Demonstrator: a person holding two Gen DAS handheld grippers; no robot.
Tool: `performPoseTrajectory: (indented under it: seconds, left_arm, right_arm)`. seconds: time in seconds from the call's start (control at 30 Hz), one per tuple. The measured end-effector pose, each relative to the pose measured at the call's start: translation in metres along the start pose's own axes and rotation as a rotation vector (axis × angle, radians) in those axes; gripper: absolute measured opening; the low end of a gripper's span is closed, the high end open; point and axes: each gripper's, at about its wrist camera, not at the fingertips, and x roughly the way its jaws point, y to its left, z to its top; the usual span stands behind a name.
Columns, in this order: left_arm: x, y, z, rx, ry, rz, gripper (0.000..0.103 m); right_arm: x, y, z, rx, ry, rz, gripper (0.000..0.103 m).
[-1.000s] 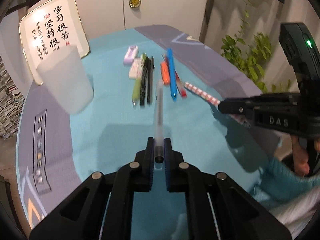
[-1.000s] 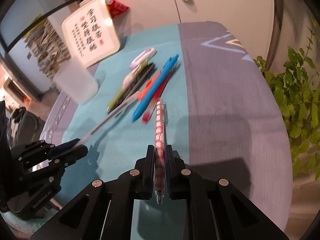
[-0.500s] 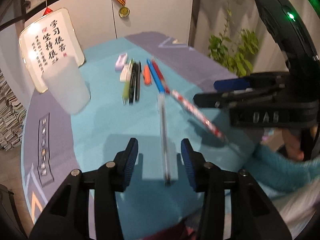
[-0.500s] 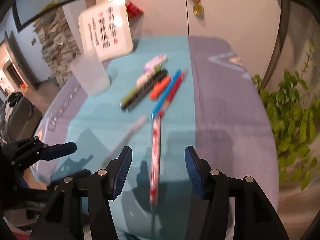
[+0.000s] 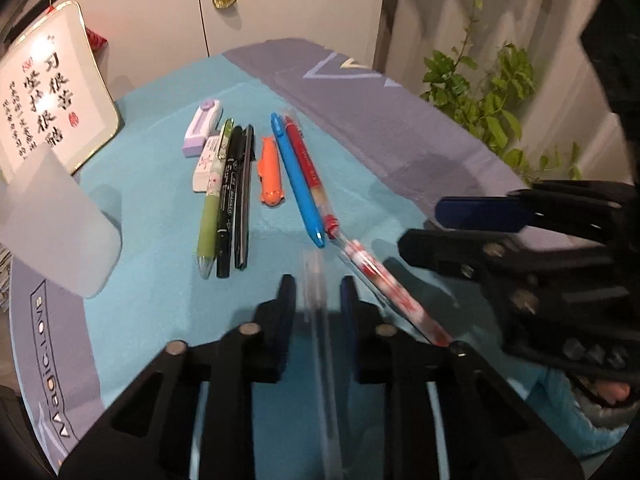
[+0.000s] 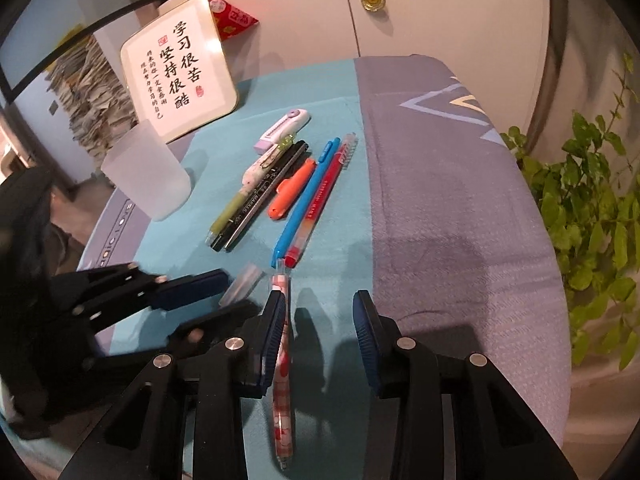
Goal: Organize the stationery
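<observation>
My left gripper (image 5: 318, 294) is closing the last bit onto a clear pen (image 5: 316, 276), which lies lengthwise between the pads and looks blurred. The right wrist view shows that gripper (image 6: 236, 294) at the left, with the clear pen's tip (image 6: 244, 280) poking out. My right gripper (image 6: 320, 312) is closing, and its jaws stand wide. A red-checked pen (image 6: 282, 380) lies on the teal cloth against the left pad only. From the left wrist view the right gripper (image 5: 420, 226) hovers over that pen (image 5: 380, 276). A frosted cup (image 5: 52, 220) stands at the left.
A row of stationery lies mid-cloth: green pen (image 5: 210, 200), black markers (image 5: 234, 184), orange highlighter (image 5: 270, 172), blue pen (image 5: 298, 176), red pen (image 5: 310, 168), purple cutter (image 5: 202, 128). A calligraphy board (image 6: 180, 68) leans behind. A plant (image 6: 592, 200) stands past the table's right edge.
A second ago each gripper was shut on its pen. Half a second ago both stood open with the pens lying on the cloth. Now both have narrowed around them, the left far more.
</observation>
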Motion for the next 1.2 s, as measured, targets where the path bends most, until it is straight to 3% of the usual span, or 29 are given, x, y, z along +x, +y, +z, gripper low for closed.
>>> performPoseTrajectory:
  seconds: [0.27,0.53,0.67,0.77,0.8,1.2]
  left_arm:
    - [-0.015,0.010,-0.008,-0.030,-0.028,0.019,0.010]
    - [-0.077,0.057,-0.031,-0.158,-0.166,0.075,0.010]
    - [-0.104,0.064,-0.035,-0.174,-0.240,0.091,0.010]
    - [-0.118,0.064,-0.038,-0.178,-0.280,0.088,0.010]
    - [-0.121,0.064,-0.038,-0.178,-0.288,0.087,0.010]
    - [-0.147,0.070,-0.031,-0.188,-0.366,0.071,0.010]
  right_arm:
    - [0.009,0.020,0.004,-0.059,0.025,0.040,0.038]
    - [0.027,0.032,0.008,-0.094,0.080,-0.026,0.038]
    - [0.043,0.040,0.012,-0.122,0.122,-0.059,0.038]
    - [0.048,0.041,0.017,-0.140,0.122,-0.102,0.014]
    - [0.046,0.040,0.018,-0.131,0.120,-0.096,0.014]
    - [-0.047,0.066,0.026,-0.140,-0.157,-0.033,0.014]
